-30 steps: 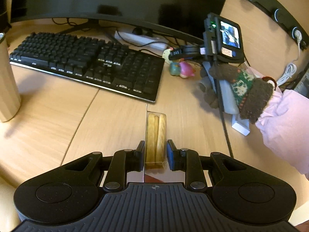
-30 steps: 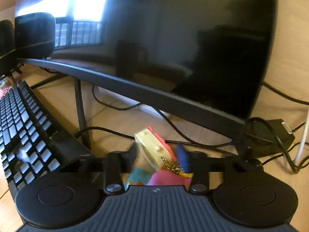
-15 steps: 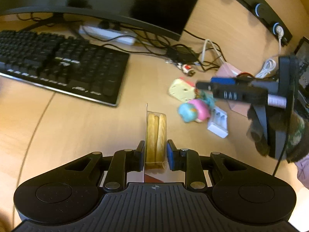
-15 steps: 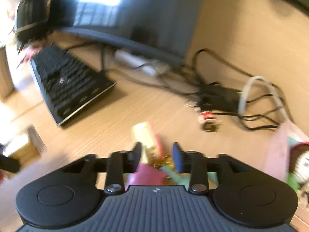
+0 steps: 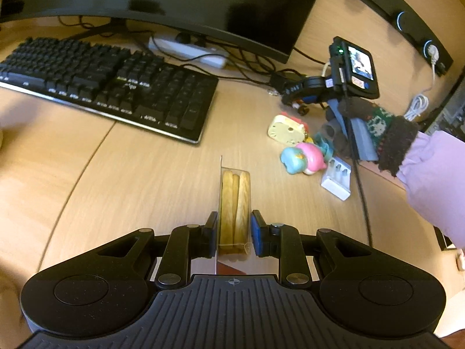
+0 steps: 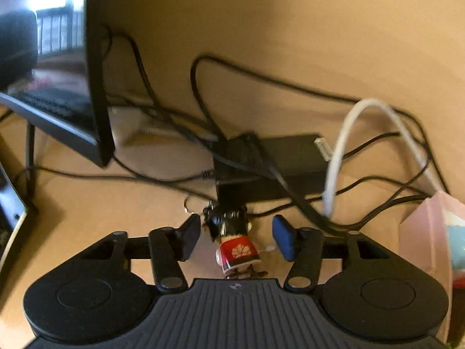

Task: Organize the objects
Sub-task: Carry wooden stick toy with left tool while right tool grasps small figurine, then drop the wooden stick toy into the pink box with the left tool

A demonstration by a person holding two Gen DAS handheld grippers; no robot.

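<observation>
My left gripper [image 5: 234, 226] is shut on a clear pack of wooden sticks [image 5: 235, 200], held above the desk. A cream charm [image 5: 286, 129] and a pink and blue soft toy [image 5: 302, 160] lie on the desk to the right. Beyond them a gloved hand holds my right gripper [image 5: 290, 97]. In the right wrist view a small figure [image 6: 234, 241] with black hair and a red top lies between that right gripper's [image 6: 237, 229] jaws. These are closing, and the pads stand apart from the figure.
A black keyboard [image 5: 116, 84] and a monitor [image 5: 174, 0] fill the back left. A black power brick [image 6: 270, 165], tangled black cables and a white cable [image 6: 337, 151] lie just behind the figure. A small white case [image 5: 337, 179] and a pink box [image 6: 430, 247] sit at the right.
The right gripper carried the bunch of soft toys away from the monitor, let it go on the desk, and moved back right over the small figure. The left gripper still holds the stick pack.
</observation>
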